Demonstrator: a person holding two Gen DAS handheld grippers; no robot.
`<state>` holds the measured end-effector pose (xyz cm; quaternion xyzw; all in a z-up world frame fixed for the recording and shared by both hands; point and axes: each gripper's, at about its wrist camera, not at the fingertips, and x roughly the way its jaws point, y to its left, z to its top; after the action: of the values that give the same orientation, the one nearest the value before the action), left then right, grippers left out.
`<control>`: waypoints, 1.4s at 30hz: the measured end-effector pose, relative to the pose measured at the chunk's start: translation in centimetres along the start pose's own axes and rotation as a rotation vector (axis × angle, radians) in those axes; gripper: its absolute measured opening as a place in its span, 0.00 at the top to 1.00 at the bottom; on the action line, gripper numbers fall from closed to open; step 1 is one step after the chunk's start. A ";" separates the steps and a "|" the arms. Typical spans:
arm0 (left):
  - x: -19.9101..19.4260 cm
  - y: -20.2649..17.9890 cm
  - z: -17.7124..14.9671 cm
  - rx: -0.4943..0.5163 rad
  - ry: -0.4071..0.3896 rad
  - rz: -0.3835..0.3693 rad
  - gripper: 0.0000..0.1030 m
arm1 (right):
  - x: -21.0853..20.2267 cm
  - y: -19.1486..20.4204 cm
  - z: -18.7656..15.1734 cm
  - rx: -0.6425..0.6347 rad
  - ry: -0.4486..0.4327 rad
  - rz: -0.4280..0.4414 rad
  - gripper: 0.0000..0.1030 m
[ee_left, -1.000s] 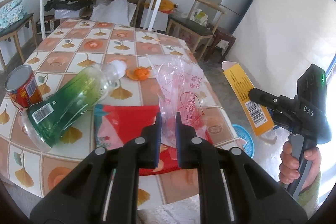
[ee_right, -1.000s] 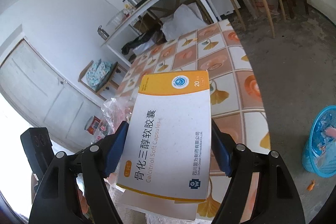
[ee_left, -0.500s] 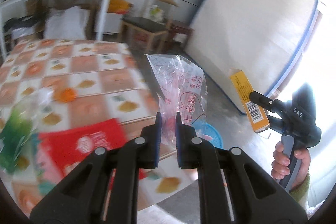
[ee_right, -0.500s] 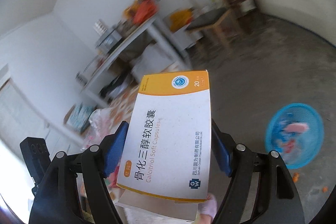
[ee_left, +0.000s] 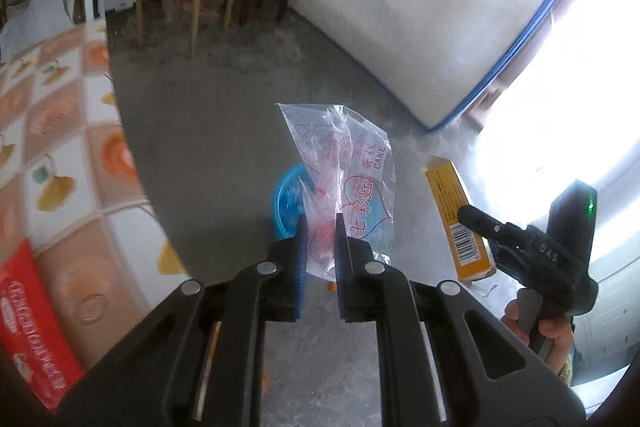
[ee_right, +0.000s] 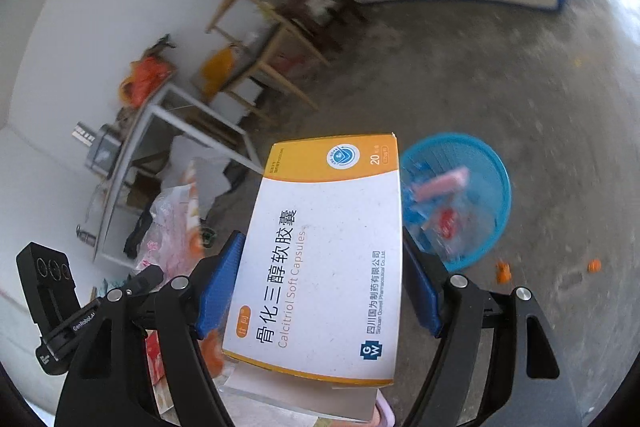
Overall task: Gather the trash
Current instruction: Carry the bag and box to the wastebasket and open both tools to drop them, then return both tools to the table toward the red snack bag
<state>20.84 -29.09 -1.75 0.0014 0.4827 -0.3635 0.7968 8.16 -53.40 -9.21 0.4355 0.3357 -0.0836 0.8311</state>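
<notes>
At the far left of the left wrist view, a red packet (ee_left: 28, 323) is lying on the tiled tabletop (ee_left: 80, 163), close to its edge. Toward the middle, the left hand-held gripper (ee_left: 320, 227) is pinching a clear plastic bag (ee_left: 348, 171) with red print, its blue pads closed down to a narrow gap with the film between them; the bag is sticking up above the fingers. Behind and below the bag, a blue basket (ee_left: 286, 199) is standing on the concrete floor (ee_left: 208, 115). Further right, the right hand-held gripper (ee_left: 464, 215) is holding a medicine box (ee_left: 456, 219) over the floor, beside a mattress (ee_left: 420, 7) leaning against the wall.

In the right wrist view, the right hand-held gripper (ee_right: 320, 279) is spread wide, its blue pads pressing on the two long sides of the white-and-orange medicine box (ee_right: 324, 259). To the right of the box, the blue basket (ee_right: 480, 203) is sitting on the floor with wrappers already inside.
</notes>
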 end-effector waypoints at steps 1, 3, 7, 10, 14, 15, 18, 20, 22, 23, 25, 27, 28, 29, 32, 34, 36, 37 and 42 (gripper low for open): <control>0.9 -0.1 -0.1 -0.003 0.019 0.003 0.90 | 0.4 -0.6 -0.1 0.012 0.006 -0.003 0.30; 2.6 -0.2 -0.2 -0.014 0.054 0.013 0.90 | 1.7 -1.8 -0.2 0.036 0.025 -0.011 0.30; 5.3 -0.6 0.6 -0.013 0.090 0.029 0.90 | 4.1 -3.7 0.3 0.081 0.060 -0.019 0.30; 7.1 -1.2 2.2 -0.009 0.093 0.036 0.90 | 5.4 -4.7 1.4 0.098 0.059 -0.029 0.29; 9.3 -2.4 5.0 0.010 0.077 0.019 0.79 | 7.9 -6.3 4.1 0.119 0.034 -0.017 0.18; 10.1 -2.6 5.6 0.012 0.084 0.014 0.57 | 9.5 -7.5 4.9 0.114 0.038 -0.045 0.15; 11.2 -2.7 6.3 -0.009 0.064 0.026 0.40 | 13.5 -11.3 5.3 0.138 0.111 -0.143 0.12; 11.0 -2.6 5.9 -0.026 0.077 0.002 0.40 | 15.0 -13.8 4.6 0.192 0.156 -0.171 0.12; 10.2 -2.5 5.4 -0.023 0.074 -0.023 0.38 | 15.3 -15.2 3.6 0.214 0.166 -0.190 0.12; 9.6 -2.5 5.1 -0.012 0.065 -0.022 0.37 | 15.3 -15.6 3.2 0.219 0.164 -0.193 0.12; 8.0 -2.3 4.5 0.005 0.042 -0.019 0.36 | 15.0 -16.3 2.2 0.244 0.164 -0.178 0.12; 6.4 -2.0 3.8 0.005 0.021 -0.028 0.35 | 14.8 -16.5 1.7 0.246 0.164 -0.174 0.12; 6.0 -1.9 3.6 0.005 0.016 -0.033 0.35 | 14.6 -16.5 1.4 0.243 0.164 -0.173 0.12; 5.2 -1.9 3.3 0.007 0.012 -0.035 0.35 | 14.4 -16.6 1.3 0.241 0.164 -0.171 0.12; 3.2 -1.5 2.6 0.011 0.000 -0.050 0.35 | 13.4 -16.3 0.7 0.239 0.153 -0.151 0.12; 1.7 -1.1 2.0 0.016 -0.015 -0.055 0.35 | 12.3 -15.6 0.1 0.230 0.144 -0.129 0.12; -0.3 -0.7 1.4 0.023 -0.041 -0.064 0.32 | 11.4 -14.9 -0.1 0.217 0.138 -0.113 0.12; -1.4 -0.5 1.0 0.028 -0.057 -0.069 0.31 | 10.6 -14.1 -0.2 0.206 0.133 -0.097 0.12; -6.6 1.3 -2.0 0.072 -0.129 -0.064 0.26 | 7.8 -10.2 -0.4 0.129 0.110 -0.028 0.12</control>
<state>18.30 -23.61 1.81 -0.0085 0.4169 -0.4052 0.8136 9.49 -58.12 -21.14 0.4874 0.3810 -0.0928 0.7802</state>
